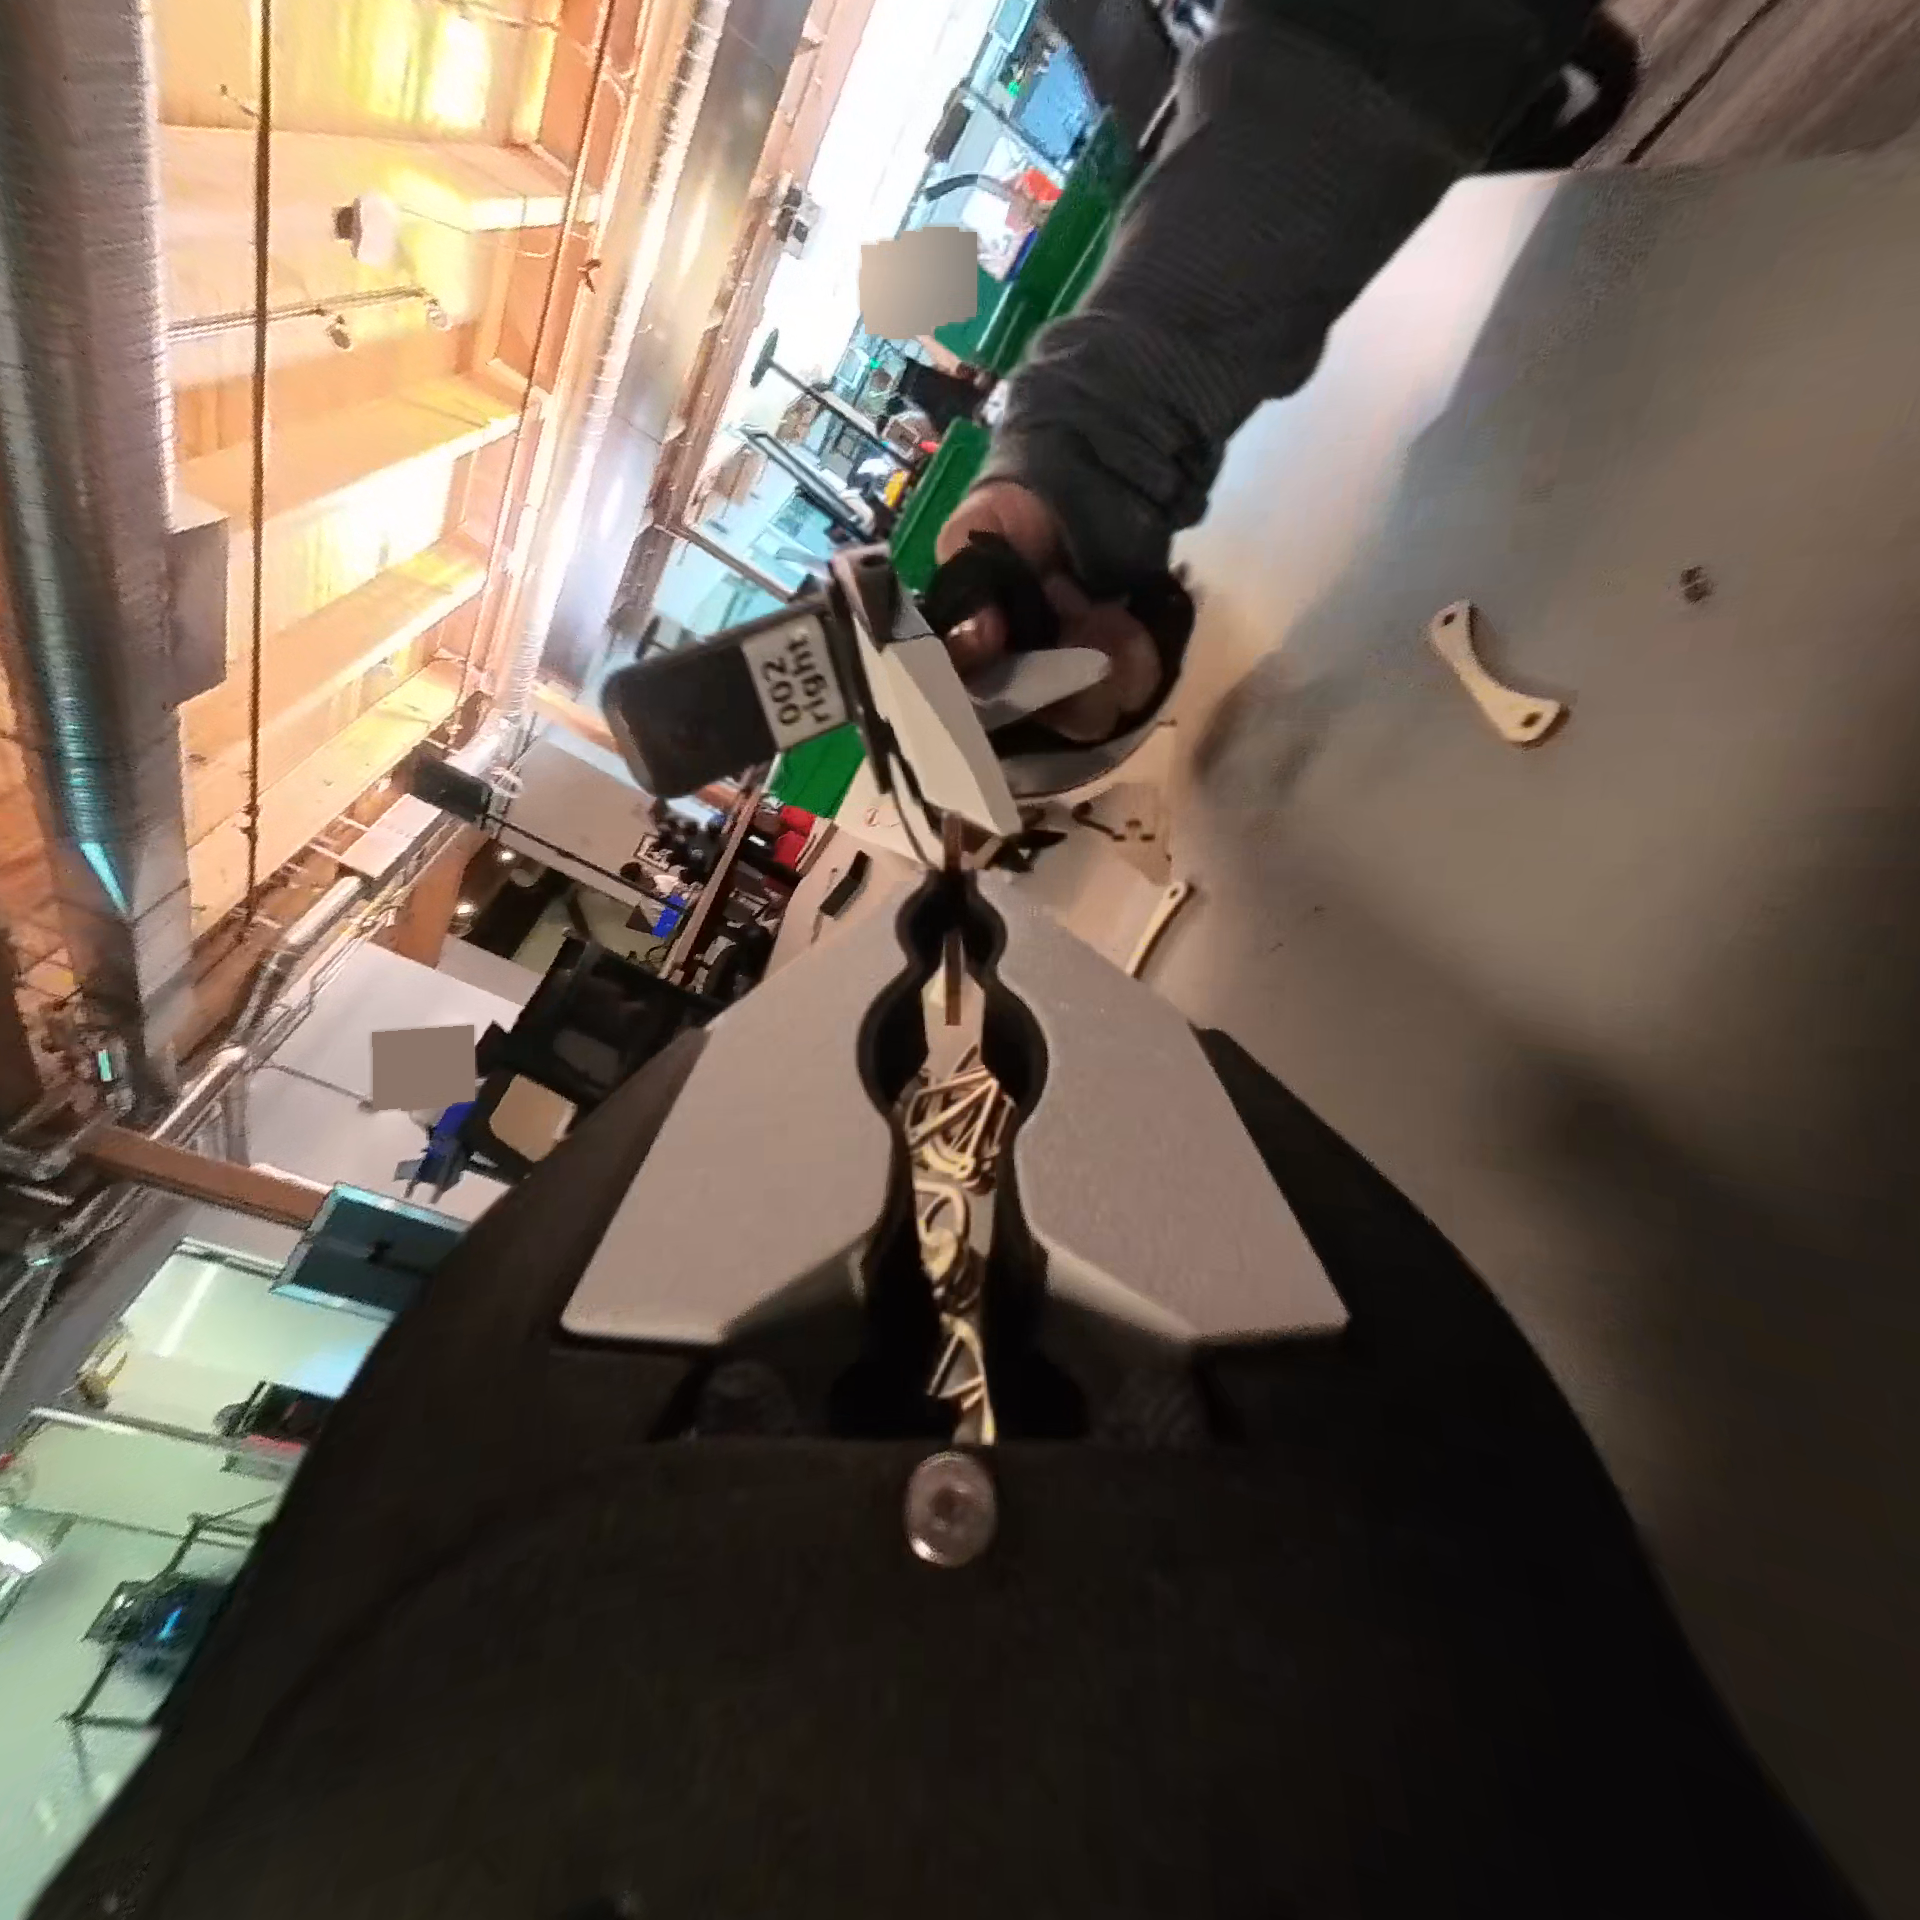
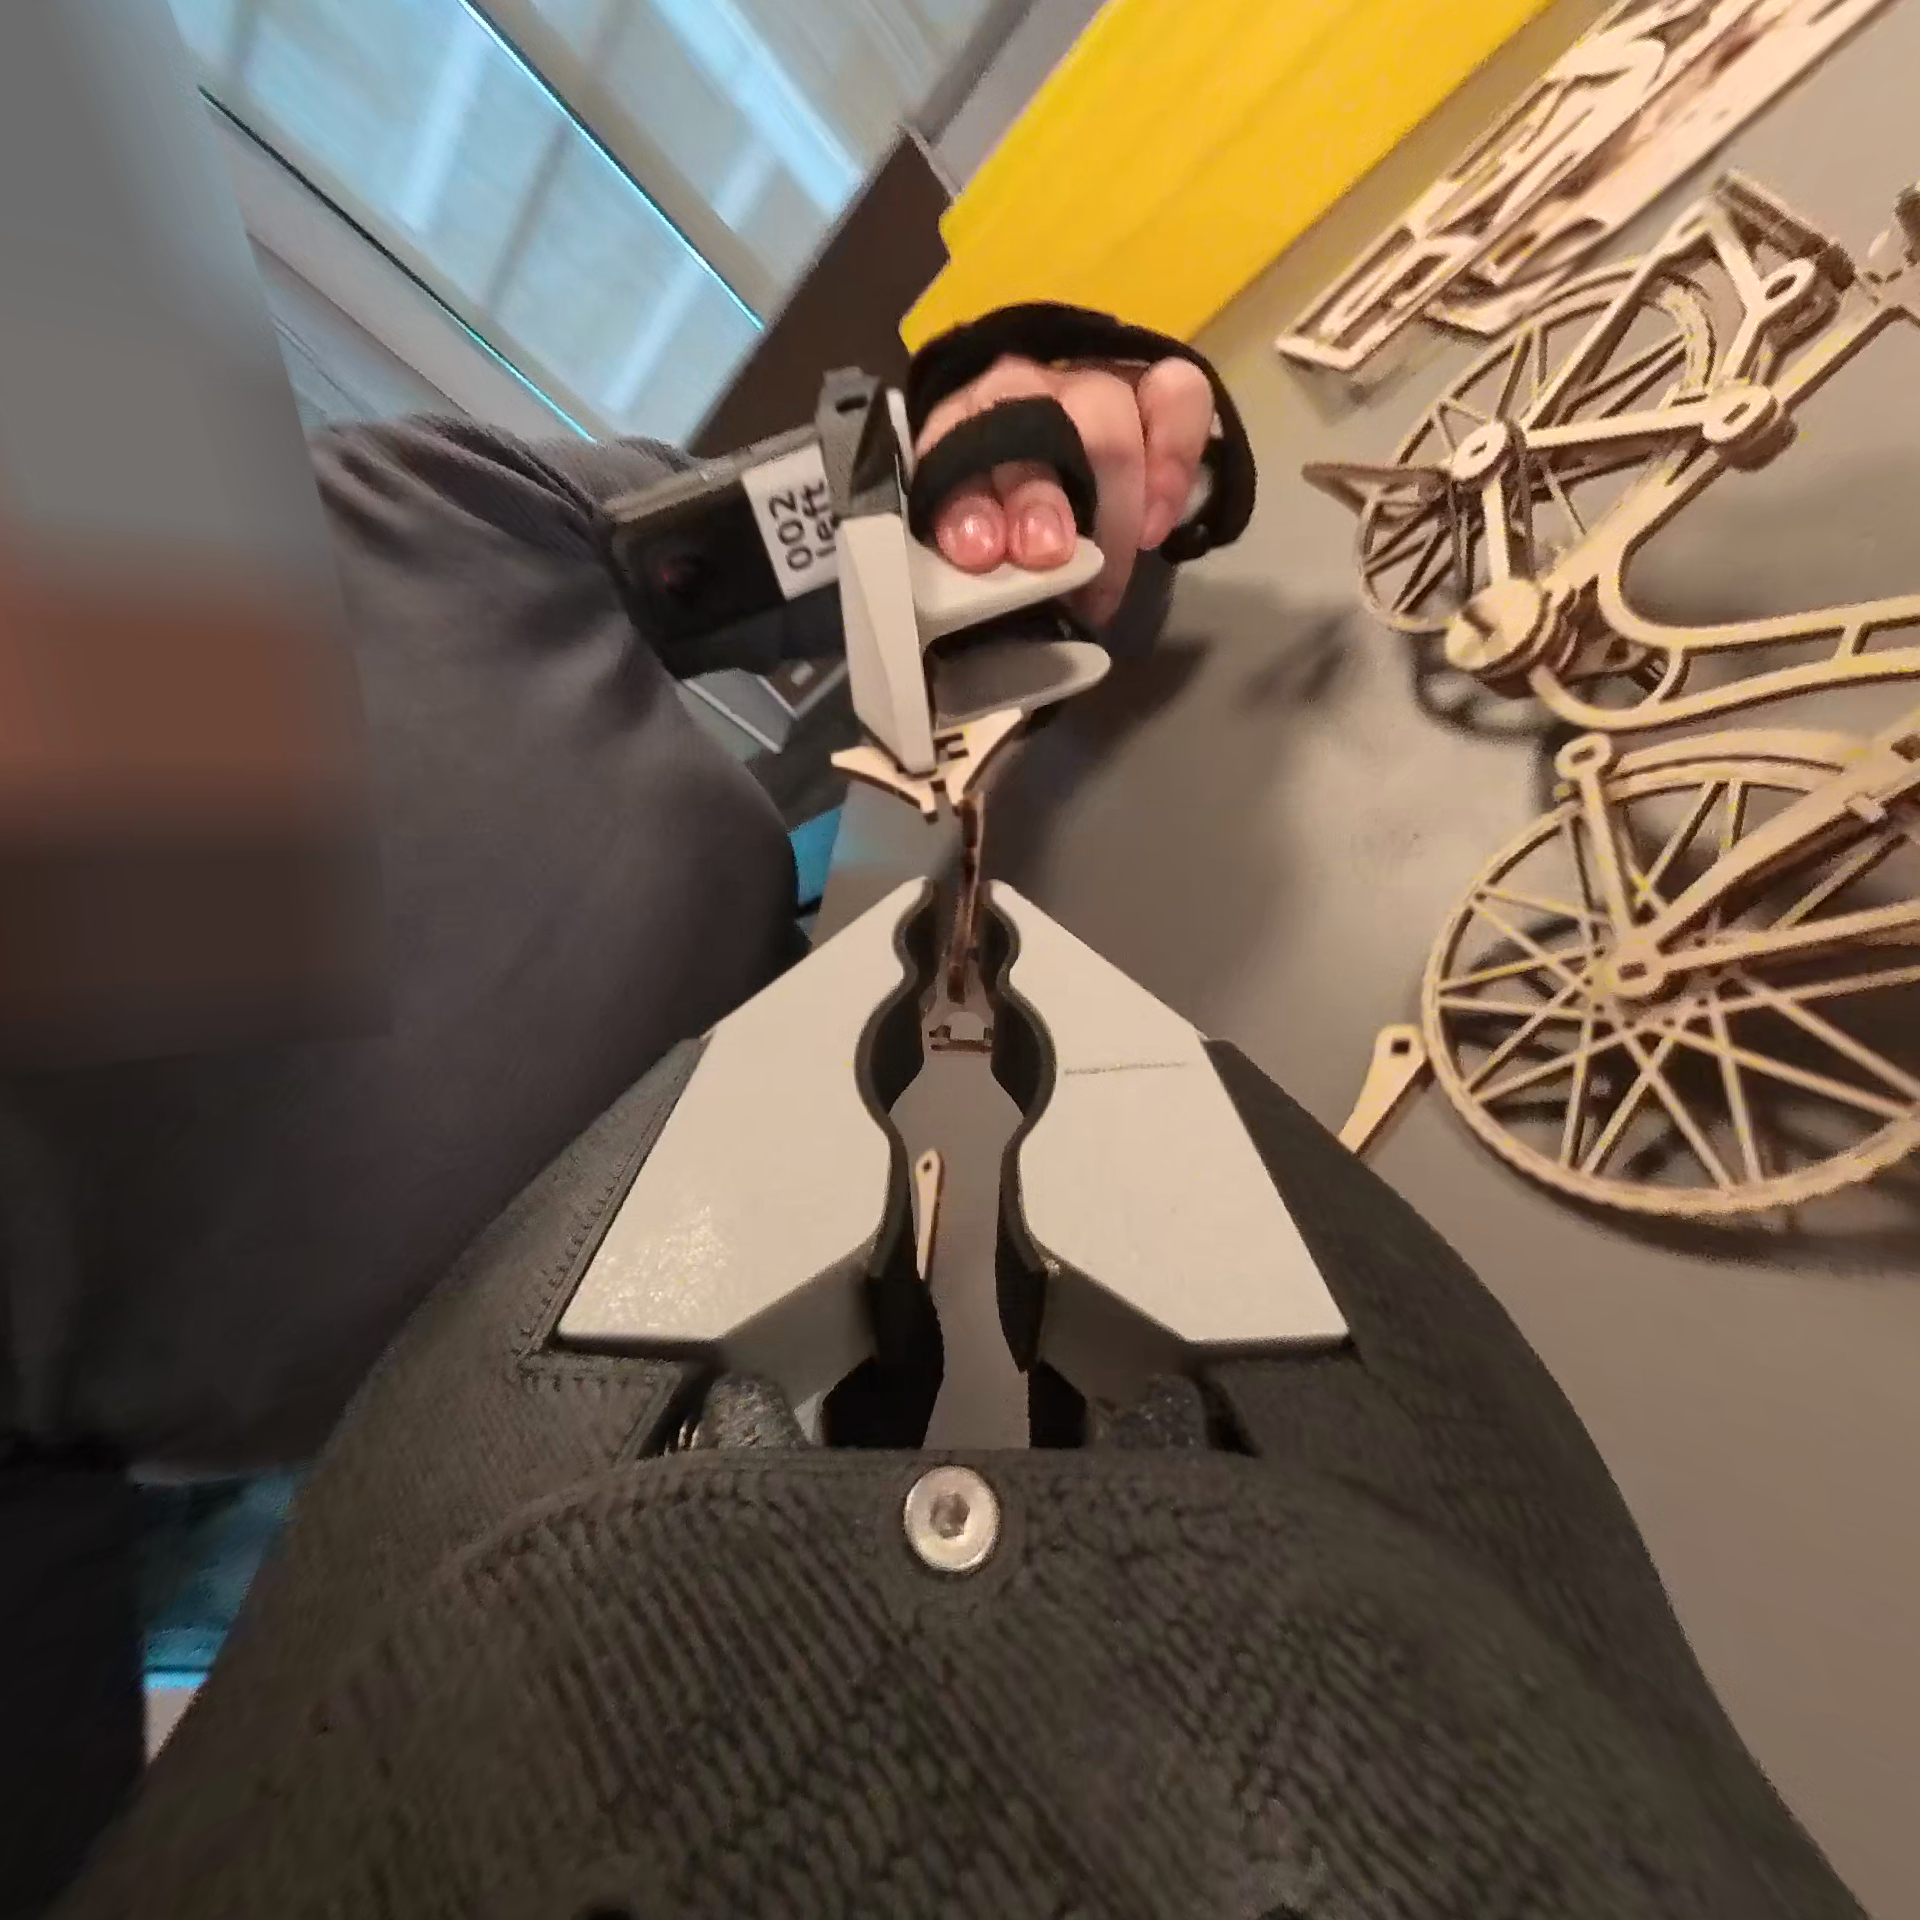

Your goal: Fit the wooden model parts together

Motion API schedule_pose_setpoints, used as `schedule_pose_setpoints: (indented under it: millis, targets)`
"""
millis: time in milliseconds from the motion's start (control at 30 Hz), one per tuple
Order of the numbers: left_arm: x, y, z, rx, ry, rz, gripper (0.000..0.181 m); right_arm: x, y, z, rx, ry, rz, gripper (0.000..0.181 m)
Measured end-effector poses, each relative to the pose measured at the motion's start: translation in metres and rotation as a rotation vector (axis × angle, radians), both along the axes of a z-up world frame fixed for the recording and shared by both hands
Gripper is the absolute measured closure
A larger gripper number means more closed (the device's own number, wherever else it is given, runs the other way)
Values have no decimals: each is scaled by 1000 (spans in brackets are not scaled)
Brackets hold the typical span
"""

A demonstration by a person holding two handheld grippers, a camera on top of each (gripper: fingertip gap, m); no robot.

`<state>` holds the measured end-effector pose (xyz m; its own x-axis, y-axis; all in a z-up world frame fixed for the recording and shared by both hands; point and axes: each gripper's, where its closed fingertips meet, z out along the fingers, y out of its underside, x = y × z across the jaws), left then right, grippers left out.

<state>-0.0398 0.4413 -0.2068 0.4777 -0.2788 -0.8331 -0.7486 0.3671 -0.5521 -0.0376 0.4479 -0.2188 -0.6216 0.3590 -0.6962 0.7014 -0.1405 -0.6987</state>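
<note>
Right wrist view: pale, flat, laser-cut wooden part (image 2: pixel 961 914).

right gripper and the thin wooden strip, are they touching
Touching. The right wrist view shows the right gripper with its fingers closed on the wooden strip, no gap at the tips.

Right gripper (image 2: pixel 961 914): matt grey smooth plastic fingers (image 2: pixel 1122 1164), black ribbed printed body, bright metal screw (image 2: pixel 951 1519). Wooden bicycle model (image 2: pixel 1621 644): pale laser-cut plywood, scorched edges. Table (image 2: pixel 1299 790): matt grey, smooth. Sleeve (image 2: pixel 540 665): grey cloth
</note>
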Motion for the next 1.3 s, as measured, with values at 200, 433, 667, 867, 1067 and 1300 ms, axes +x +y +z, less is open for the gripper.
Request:
schedule_pose_setpoints:
  millis: [200,433,667,867,1067,1300]
  targets:
    - [-8,3,3,-22,-59,14,180,-5,2,2,-91,59,18,177]
    - [-8,3,0,-83,-129,-38,180,-4,2,4,-129,72,14,177]
    - [-7,1,1,-100,-153,-66,180,0,-1,3,-132,59,43,177]
    - [-3,-1,-4,-143,-161,-103,180,4,-4,-3,-94,47,67,177]
    - [-3,0,-9,-167,-147,-101,180,5,-2,-7,-52,45,53,177]
    - [-3,1,-11,-180,-141,-97,180,4,-1,-9,-32,45,38,176]
